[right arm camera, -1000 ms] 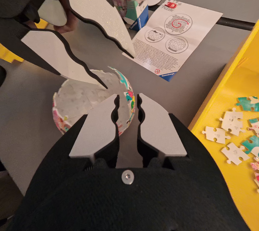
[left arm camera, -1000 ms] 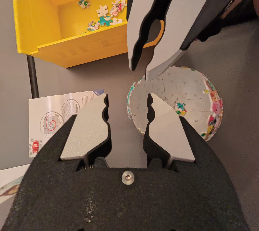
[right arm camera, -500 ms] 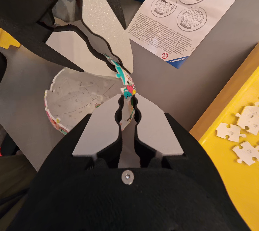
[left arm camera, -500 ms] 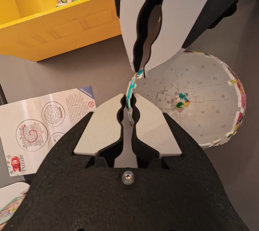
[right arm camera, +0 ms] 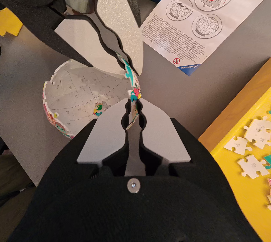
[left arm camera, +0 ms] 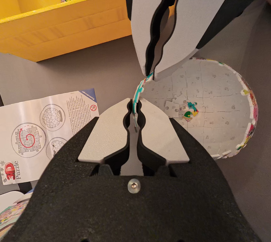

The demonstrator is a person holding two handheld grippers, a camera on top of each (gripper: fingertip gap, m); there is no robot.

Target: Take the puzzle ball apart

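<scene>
A second ago both my tongs stood spread above the puzzle ball (left arm camera: 205, 110); now each has closed onto its rim, so the reach is over and the break-off can begin. My left gripper (left arm camera: 135, 111) is pinched nearly together on the teal-edged rim piece (left arm camera: 137, 95) at the near wall of the shell; my right gripper (right arm camera: 133, 108) is closed just as narrowly on the neighbouring stretch of rim (right arm camera: 134, 92), the one printed in pink and teal. The two bites sit just beside each other along the same edge, with one joint, I judge, lying between them.

The ball is already down to an open half-shell, white and numbered inside, resting on the grey table (left arm camera: 102, 73) beside the yellow bin (left arm camera: 66, 26); one loose coloured piece (left arm camera: 189, 111) lies at its bottom. Loose pieces (right arm camera: 253, 166) already lie in the bin, and the instruction sheet (right arm camera: 205, 22) lies flat near the shell.

With one hand anchoring and the other gripping, I judge the next move is a small twist apart; too hard a pull might buckle the thin wall rather than free a single piece.
</scene>
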